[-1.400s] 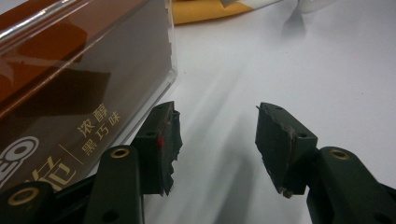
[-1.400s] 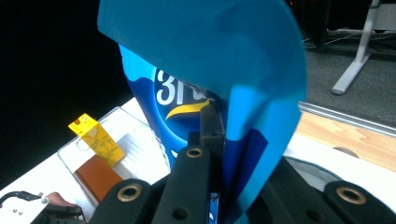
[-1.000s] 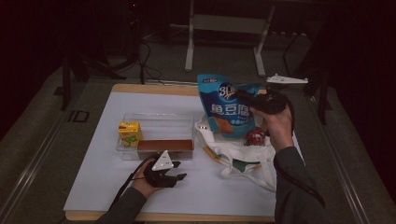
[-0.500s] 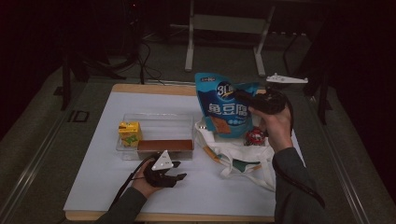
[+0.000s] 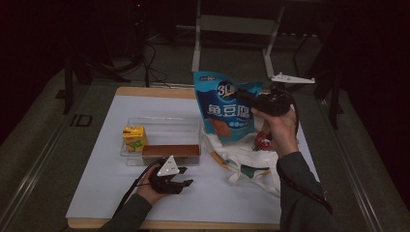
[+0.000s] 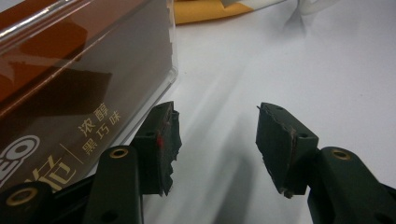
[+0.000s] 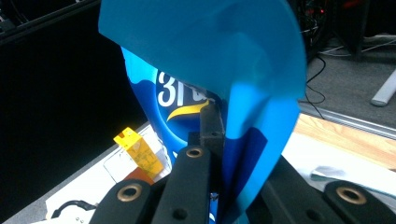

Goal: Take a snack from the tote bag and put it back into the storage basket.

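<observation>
Right gripper (image 5: 247,97), upper right of frame, jaws clamped on blue foil snack bag (image 5: 224,112), held up off white worktop (image 5: 96,183) above white cloth tote bag (image 5: 251,162). Left gripper (image 5: 186,182), lower centre, jaws apart w/ nothing between, just beside clear plastic box (image 5: 164,126) w/ brown chocolate carton (image 5: 170,151).

L tool (image 6: 215,149): blk jaws, brass screws | R tool (image 7: 219,140): blk, white plate | grey sleeves
</observation>
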